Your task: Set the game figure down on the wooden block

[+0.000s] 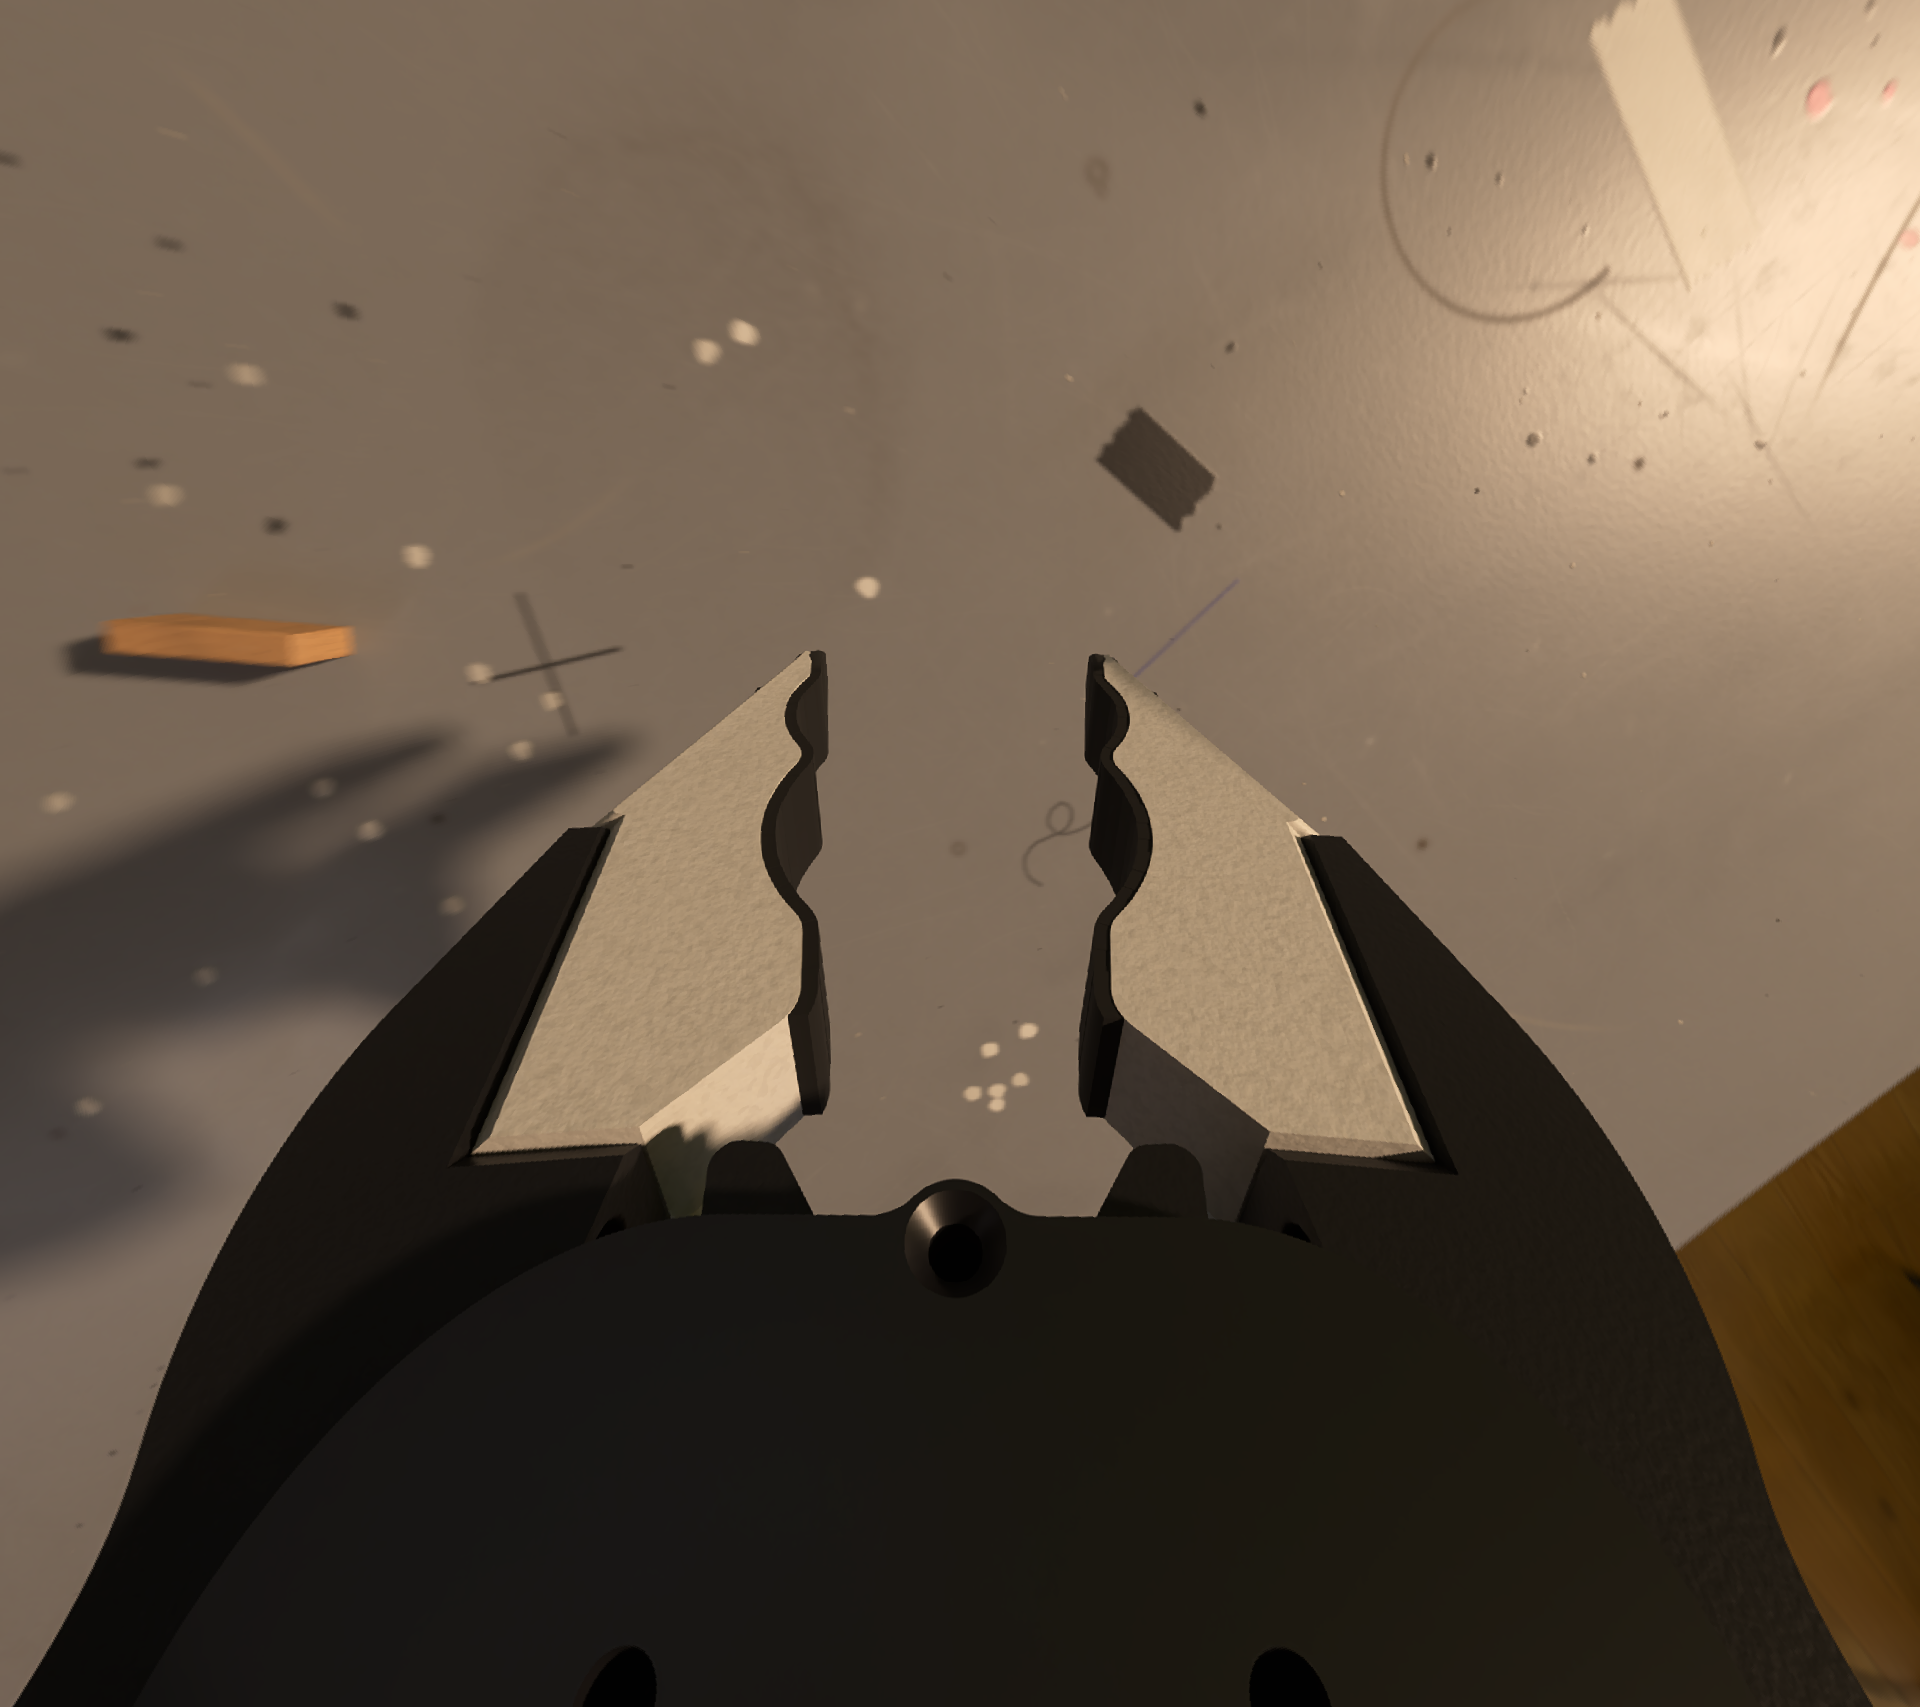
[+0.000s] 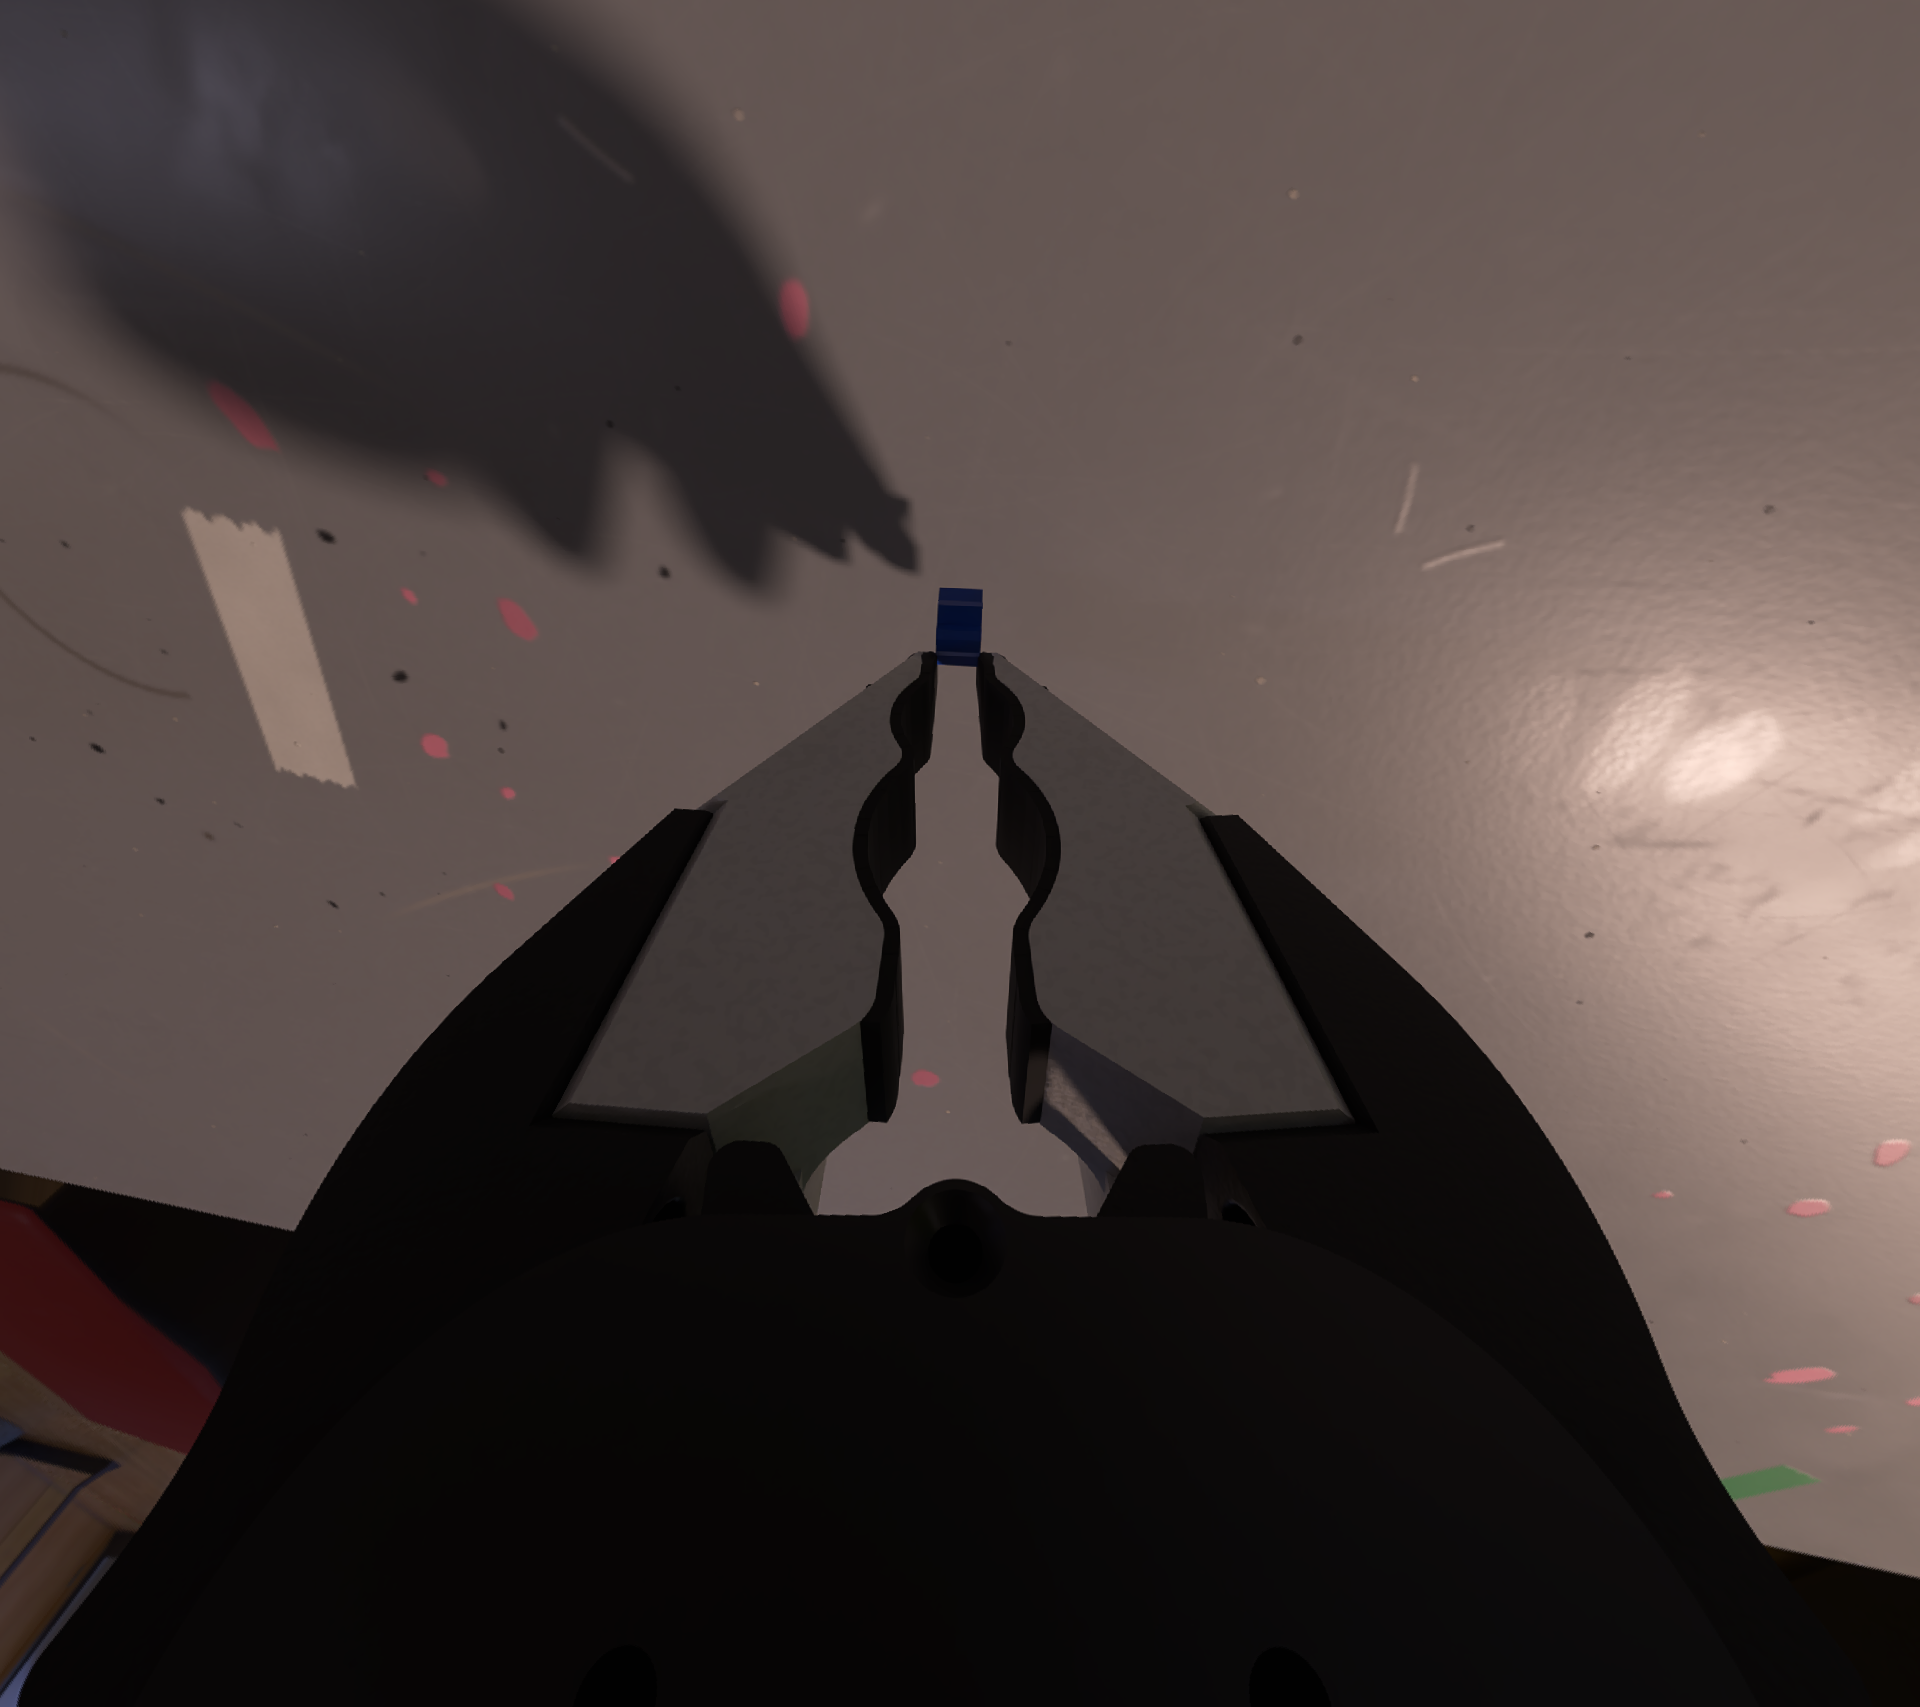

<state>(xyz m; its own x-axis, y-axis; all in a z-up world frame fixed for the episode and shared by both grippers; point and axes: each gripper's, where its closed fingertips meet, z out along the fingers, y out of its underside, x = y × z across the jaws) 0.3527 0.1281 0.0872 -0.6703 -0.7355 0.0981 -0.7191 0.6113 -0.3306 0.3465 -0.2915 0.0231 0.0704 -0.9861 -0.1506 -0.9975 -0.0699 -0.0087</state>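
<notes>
A flat orange-brown wooden block (image 1: 229, 641) lies on the grey speckled table (image 1: 935, 203), to the left of my left gripper (image 1: 956, 670) and a little beyond its tips. The left gripper is open and empty above the table. In the right wrist view, my right gripper (image 2: 958, 658) has its jaws nearly together. A small blue game figure (image 2: 958, 624) sticks out from between its fingertips and is pinched there. The gripper's shadow falls on the table (image 2: 1351, 203) up and to the left. The block does not show in the right wrist view.
A pale tape strip (image 1: 1662, 140) (image 2: 268, 649) and a dark tape patch (image 1: 1155, 468) lie flat on the table. The table edge and wooden floor (image 1: 1829, 1294) show at the lower right. A red object (image 2: 83, 1325) and a green patch (image 2: 1766, 1512) lie near the table's edges.
</notes>
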